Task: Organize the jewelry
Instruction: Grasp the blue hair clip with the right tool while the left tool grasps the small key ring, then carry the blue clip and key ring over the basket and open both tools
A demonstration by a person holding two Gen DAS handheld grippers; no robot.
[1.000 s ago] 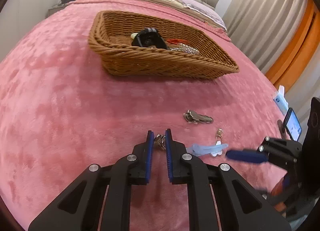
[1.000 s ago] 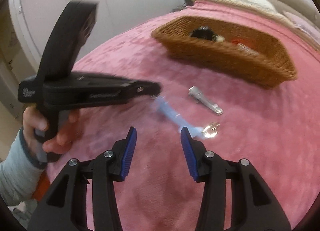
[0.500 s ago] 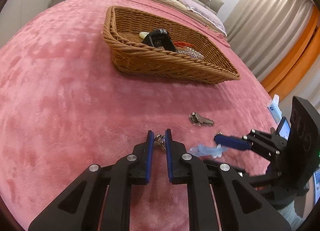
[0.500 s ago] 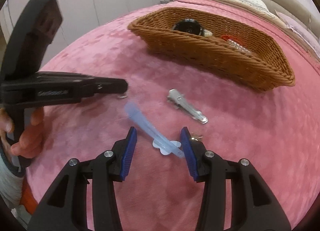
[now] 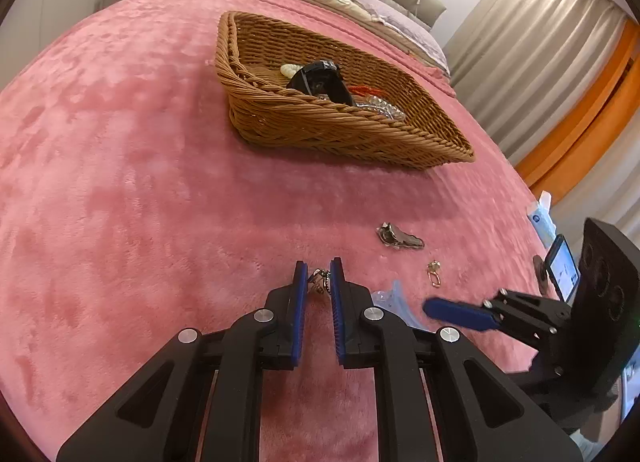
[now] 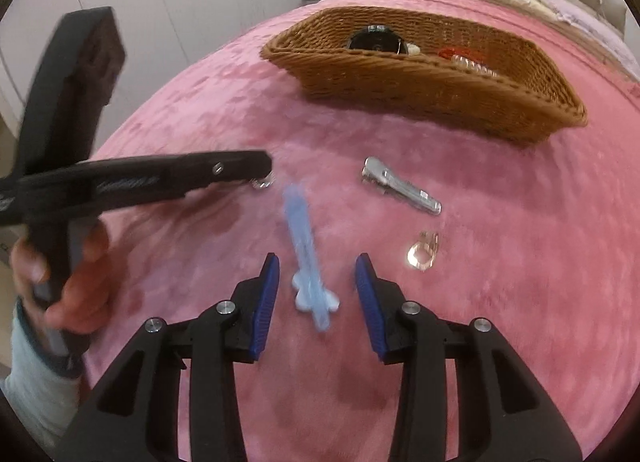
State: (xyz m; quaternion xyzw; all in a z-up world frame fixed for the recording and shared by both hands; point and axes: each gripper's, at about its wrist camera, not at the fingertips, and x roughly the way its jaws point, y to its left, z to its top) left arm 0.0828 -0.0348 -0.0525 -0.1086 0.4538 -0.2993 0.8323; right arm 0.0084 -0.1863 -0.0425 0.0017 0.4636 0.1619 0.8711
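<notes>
At the bottom of the left wrist view, the left gripper is pinching a small silvery trinket between nearly closed fingers, just above the pink bedspread. In the right wrist view, the right gripper is holding its fingers wide apart around a pale blue hair clip lying at the lower centre of the frame, not yet touching it. Just beyond, right of centre, a small gold-toned ring and a silver hair clip are lying loose on the bedspread. Farthest off, toward the top of the frame, the wicker basket is sitting with a black watch, red beads and a pale bracelet already inside. Judging from the scene, the tiny trinket could be slipping from a shallow pinch on the way to the basket and sinking into the plush pile, while the right fingers, closing on the thin, flat clip, could be snagging the fabric or skidding the clip away.
</notes>
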